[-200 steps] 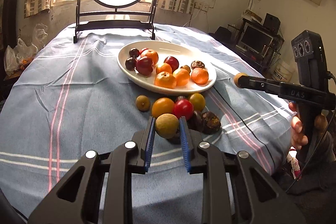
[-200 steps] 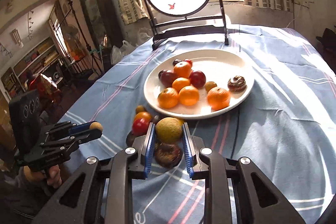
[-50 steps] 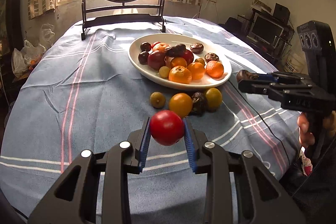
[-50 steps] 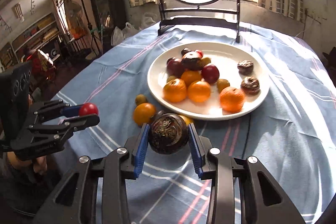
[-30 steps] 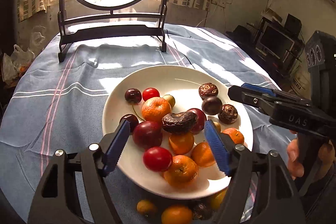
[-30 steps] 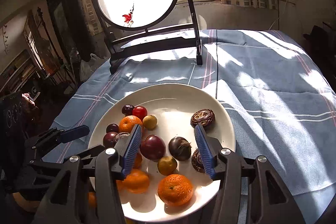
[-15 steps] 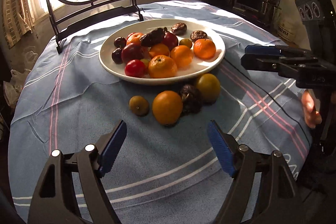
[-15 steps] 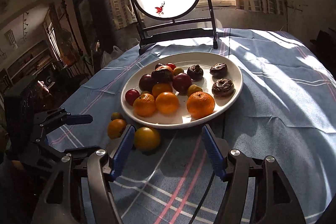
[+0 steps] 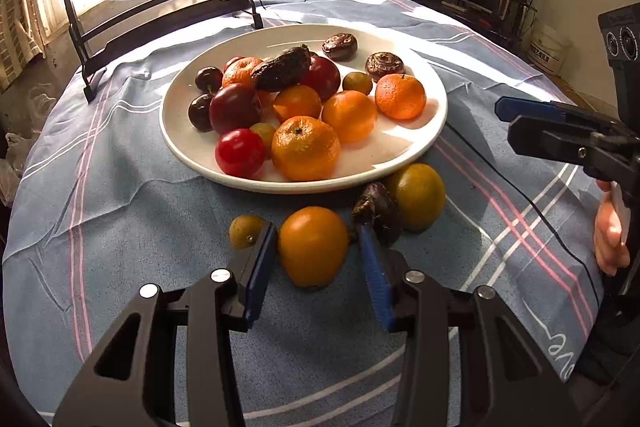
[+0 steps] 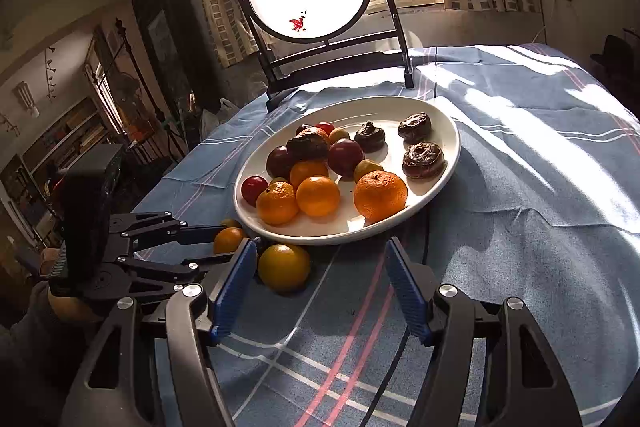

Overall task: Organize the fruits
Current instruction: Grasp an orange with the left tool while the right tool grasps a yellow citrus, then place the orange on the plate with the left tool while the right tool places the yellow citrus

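Both grippers spread: left gripper (image 9: pixel 316 259) straddles orange (image 9: pixel 313 245), untouched; right gripper (image 10: pixel 320 283) empty. Closing could knock dark fruit (image 9: pixel 378 213) just right.

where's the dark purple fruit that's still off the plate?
Left wrist view: the dark purple fruit lies on the tablecloth just below the plate rim, wedged between the orange and the yellow-green citrus.

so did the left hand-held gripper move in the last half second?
Yes. The left hand-held gripper moved forward toward the white plate; its open jaws now straddle the orange on the tablecloth.
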The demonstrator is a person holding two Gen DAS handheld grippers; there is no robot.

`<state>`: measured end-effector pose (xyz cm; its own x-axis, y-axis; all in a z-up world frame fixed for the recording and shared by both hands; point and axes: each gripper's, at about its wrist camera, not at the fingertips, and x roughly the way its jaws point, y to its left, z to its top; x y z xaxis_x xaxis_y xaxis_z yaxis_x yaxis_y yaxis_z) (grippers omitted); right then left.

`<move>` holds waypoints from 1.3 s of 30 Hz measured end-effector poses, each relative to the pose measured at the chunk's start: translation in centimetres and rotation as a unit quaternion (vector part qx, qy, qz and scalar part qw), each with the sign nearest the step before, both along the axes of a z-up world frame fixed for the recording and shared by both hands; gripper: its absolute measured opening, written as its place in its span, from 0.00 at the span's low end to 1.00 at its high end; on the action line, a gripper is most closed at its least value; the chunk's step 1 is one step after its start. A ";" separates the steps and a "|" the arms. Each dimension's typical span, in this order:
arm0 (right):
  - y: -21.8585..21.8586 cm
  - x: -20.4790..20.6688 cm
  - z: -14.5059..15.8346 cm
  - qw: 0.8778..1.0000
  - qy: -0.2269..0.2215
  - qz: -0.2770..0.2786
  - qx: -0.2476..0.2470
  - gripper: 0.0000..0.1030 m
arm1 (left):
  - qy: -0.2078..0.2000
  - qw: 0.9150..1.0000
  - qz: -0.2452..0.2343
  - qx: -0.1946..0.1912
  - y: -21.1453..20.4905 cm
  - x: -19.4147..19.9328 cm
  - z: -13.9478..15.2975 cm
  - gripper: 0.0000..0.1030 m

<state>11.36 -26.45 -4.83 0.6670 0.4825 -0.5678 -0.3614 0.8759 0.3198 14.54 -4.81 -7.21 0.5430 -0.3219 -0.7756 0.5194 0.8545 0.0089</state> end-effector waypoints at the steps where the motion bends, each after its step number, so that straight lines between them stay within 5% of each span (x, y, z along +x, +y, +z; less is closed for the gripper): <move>1: 0.0 0.1 0.0 1.000 0.001 0.000 0.001 0.65 | 0.002 1.000 -0.004 0.001 -0.1 0.0 -0.1 0.41; 10: 0.3 0.1 -0.3 1.000 0.009 0.012 -0.004 0.65 | -0.003 1.000 -0.005 -0.017 0.4 -3.9 0.1 0.35; 24: 7.8 2.6 -2.2 0.989 0.075 0.049 -0.115 0.53 | 0.004 0.996 0.036 -0.080 4.7 -7.6 0.5 0.35; 28: 7.0 3.7 -3.0 0.990 0.109 0.040 -0.076 0.40 | -0.003 0.995 0.035 -0.089 4.9 -7.8 0.8 0.35; 32: 5.9 2.8 -2.9 0.991 0.120 0.051 -0.038 0.40 | -0.005 0.994 0.041 -0.101 5.6 -7.8 0.9 0.35; 39: 2.0 0.5 1.1 0.998 0.058 0.034 0.001 0.40 | -0.029 0.990 0.037 -0.136 5.7 -7.4 3.1 0.35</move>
<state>11.84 -24.43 -3.70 0.5631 0.5257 -0.6376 -0.3802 0.8499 0.3649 7.16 0.92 -4.12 0.6142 -0.4727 -0.6319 0.4615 0.8647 -0.1983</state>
